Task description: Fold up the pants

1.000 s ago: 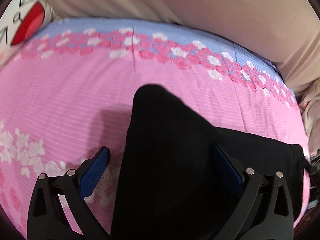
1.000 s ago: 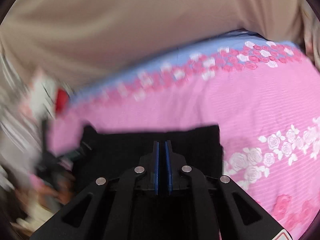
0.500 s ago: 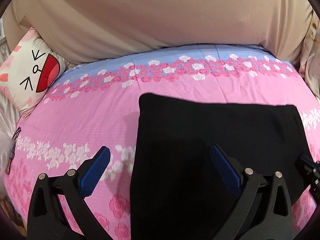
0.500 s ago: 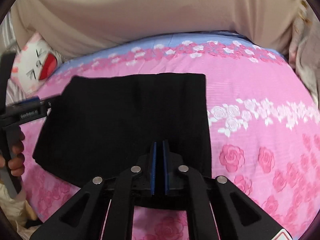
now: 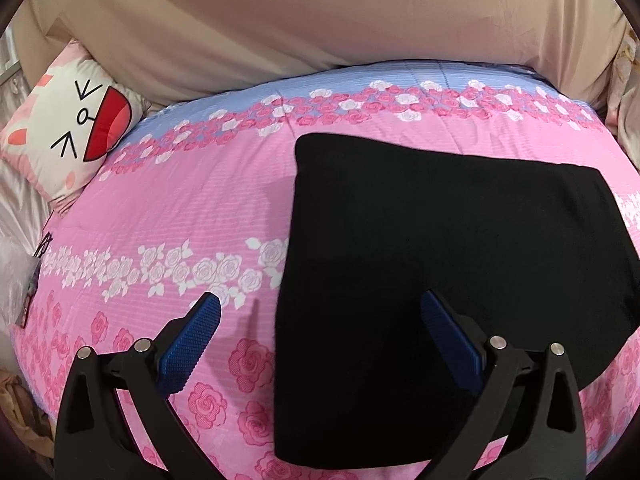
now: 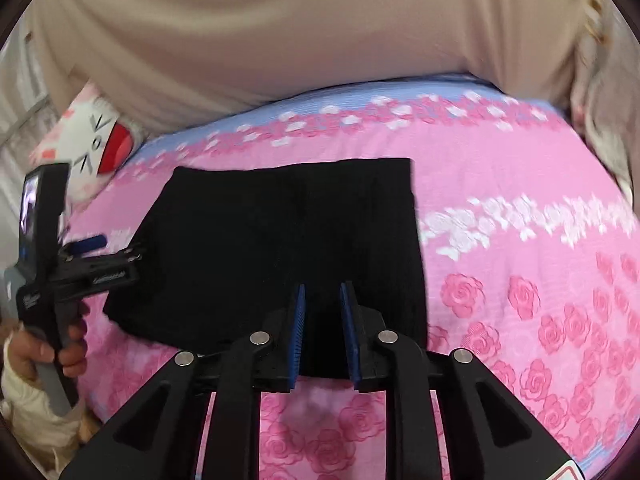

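The pants (image 5: 452, 280) lie flat on the bed (image 5: 180, 216) as a folded black rectangle, right of the bed's middle in the left wrist view. Their far edge stops short of the band of roses below the blue strip. Their near edge lies near the near side of the bed.

Left gripper (image 5: 320, 320): the jaws stand wide open. Nothing is held. The left blue pad (image 5: 192, 340) is over the pink cover. The right blue pad (image 5: 452, 340) is over the near part of the pants. Whether it touches the cloth cannot be told. In the right wrist view the same gripper (image 6: 90, 242) is beside the left edge of the pants, held by a hand (image 6: 44, 356) in a cream sleeve (image 6: 28, 412).

Right gripper (image 6: 323, 328): the jaws are opening, with a narrow gap between the pads. The near edge of the pants shows in that gap. The pads do not press on the cloth. The view shows pink cover just below the pants' edge, between the gripper's arms.

A cat-face pillow (image 5: 68, 124) lies at the far left corner of the bed. A beige cloth (image 5: 320, 20) rises behind the bed along its far side. The right wrist view is slightly blurred.
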Demonstrator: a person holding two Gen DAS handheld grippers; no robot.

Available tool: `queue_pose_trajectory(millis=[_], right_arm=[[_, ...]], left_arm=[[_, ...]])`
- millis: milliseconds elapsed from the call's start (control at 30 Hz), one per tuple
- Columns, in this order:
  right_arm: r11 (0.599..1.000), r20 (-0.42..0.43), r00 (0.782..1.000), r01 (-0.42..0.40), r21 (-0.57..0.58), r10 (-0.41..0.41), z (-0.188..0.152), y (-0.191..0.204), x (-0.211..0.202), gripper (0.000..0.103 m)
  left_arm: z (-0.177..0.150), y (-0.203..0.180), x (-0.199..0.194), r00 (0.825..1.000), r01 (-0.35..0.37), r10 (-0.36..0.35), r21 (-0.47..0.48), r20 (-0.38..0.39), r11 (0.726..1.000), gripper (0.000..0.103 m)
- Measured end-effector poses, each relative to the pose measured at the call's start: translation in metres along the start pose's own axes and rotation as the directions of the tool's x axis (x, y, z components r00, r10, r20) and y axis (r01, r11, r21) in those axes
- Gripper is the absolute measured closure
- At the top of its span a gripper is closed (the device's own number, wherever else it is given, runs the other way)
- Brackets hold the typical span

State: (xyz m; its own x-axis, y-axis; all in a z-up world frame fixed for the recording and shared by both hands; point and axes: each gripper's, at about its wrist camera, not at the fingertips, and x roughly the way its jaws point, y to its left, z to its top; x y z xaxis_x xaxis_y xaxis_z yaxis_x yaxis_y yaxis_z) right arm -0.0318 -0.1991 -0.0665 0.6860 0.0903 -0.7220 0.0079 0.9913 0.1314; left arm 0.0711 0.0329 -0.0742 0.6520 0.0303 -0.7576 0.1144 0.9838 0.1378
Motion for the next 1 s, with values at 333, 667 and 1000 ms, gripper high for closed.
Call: queue_pose_trajectory(millis=[333,667,1000], right_arm=[[0.966,0.002,0.967,-0.254,-0.056,0.254,0.062,0.068,0.012,0.076],[0.944,-0.175,0.956,-0.268,-0.193,0.236,0.113,0.196,0.183,0.076],[0.935,-0.192,0.952,-0.279,-0.217,0.239,0.113,0.220,0.172,0.071]], left_arm=[[-0.018,0.063,-0.015,1.000,-0.022,0.022,-0.081,0.001,0.996,0.005],[-0.042,0.134,-0.016,0.997,-0.078,0.076,-0.173,-0.022,0.982,0.005],[-0.033,0.124,-0.014,1.000,-0.015,0.017,-0.142,0.012,0.990,0.005]])
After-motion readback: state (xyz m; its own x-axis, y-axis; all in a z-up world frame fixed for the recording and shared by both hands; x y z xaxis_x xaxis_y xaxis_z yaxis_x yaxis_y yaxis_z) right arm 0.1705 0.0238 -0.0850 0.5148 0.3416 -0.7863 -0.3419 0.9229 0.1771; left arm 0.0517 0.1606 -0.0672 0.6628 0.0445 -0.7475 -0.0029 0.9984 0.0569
